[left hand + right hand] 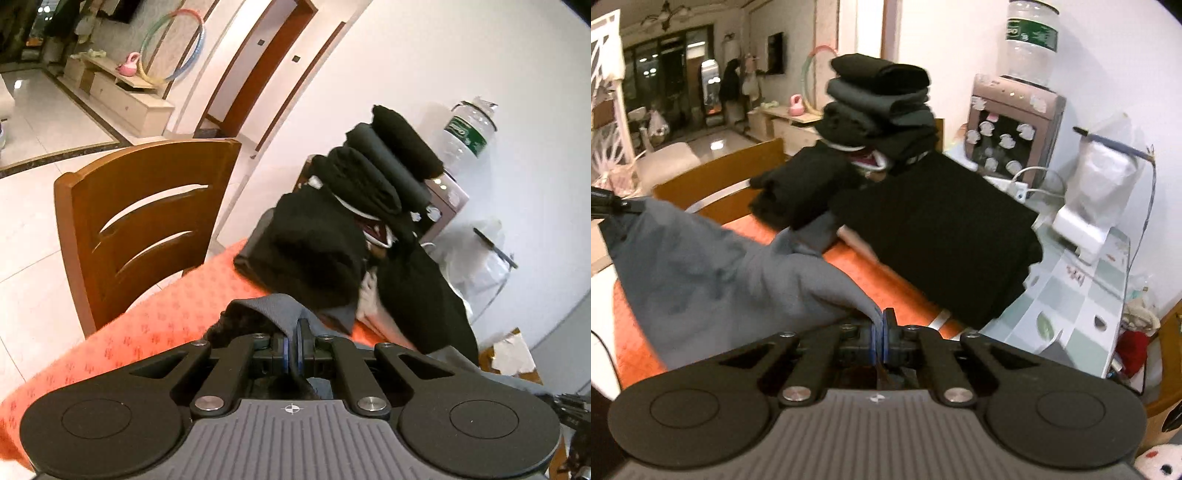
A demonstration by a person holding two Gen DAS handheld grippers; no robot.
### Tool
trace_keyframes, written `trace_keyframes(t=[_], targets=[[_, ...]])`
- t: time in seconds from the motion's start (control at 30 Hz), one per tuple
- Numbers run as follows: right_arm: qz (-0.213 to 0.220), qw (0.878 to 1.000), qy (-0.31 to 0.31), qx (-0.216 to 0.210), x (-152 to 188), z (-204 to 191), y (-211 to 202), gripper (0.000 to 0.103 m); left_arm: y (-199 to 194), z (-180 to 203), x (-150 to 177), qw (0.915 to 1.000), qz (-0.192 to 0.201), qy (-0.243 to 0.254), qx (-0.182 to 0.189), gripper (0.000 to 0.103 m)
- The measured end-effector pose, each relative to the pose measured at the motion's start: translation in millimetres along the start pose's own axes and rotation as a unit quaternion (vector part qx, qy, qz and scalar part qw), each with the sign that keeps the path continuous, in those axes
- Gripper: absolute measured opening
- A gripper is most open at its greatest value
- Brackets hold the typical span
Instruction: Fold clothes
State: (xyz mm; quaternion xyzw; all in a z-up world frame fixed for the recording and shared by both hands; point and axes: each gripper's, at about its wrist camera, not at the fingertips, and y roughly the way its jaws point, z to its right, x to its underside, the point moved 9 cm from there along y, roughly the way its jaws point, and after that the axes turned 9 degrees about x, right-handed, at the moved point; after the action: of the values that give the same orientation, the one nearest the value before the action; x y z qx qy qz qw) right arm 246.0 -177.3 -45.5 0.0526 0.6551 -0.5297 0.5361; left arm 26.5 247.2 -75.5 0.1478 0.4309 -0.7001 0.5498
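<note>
both grippers are clamped tight on the grey garment (713, 266): left gripper (293, 341) pinches one edge, right gripper (882, 325) another, above the orange tablecloth (166, 317)

Left gripper (293, 341) fingers closed, pinching grey cloth (266, 306). Right gripper (882, 332) the same, fingers clamped on it, both tilted downward.

1. Home, dining area opening into a living room.
2. Table (886, 280) with orange patterned cloth; wooden dining chair (147, 221) pushed up to it.
3. Countertop water dispenser (1015, 122) with bottle (1032, 40) on top, covered in stickers.
4. Background: TV cabinet (125, 96), hula hoop (173, 44) against the wall, glossy tiled floor (44, 122).
5. Stacks of folded dark clothes (882, 107) on the table.
</note>
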Motion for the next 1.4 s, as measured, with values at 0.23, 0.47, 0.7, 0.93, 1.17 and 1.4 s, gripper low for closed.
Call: trace_keyframes(t=[0.23, 0.47, 0.7, 0.93, 1.17, 1.4], targets=[[-0.043, 0.998, -0.005, 0.051, -14, 24, 104, 0.024, 58, -23, -13, 0.9990, -0.009, -0.003, -0.043, 0.007], [-0.030, 0.996, -0.015, 0.083, -9, 18, 116, 0.057, 67, -55, -5, 0.9969, -0.003, -0.051, -0.059, 0.042], [-0.034, 0.997, 0.010, 0.064, 35, 1, 65, 0.062, 28, -71, 20, 0.9912, 0.014, -0.096, -0.090, 0.060], [-0.076, 0.992, 0.075, 0.067, 99, -11, 36, 0.062, 2, -78, 53, 0.9842, 0.029, -0.139, -0.106, 0.065], [-0.103, 0.983, 0.137, 0.067, 139, -24, 33, 0.062, 32, -82, 85, 0.9835, -0.010, -0.148, -0.103, 0.064], [-0.102, 0.980, 0.154, 0.069, 146, -31, 25, 0.062, 43, -90, 96, 0.9827, -0.020, -0.146, -0.112, 0.062]])
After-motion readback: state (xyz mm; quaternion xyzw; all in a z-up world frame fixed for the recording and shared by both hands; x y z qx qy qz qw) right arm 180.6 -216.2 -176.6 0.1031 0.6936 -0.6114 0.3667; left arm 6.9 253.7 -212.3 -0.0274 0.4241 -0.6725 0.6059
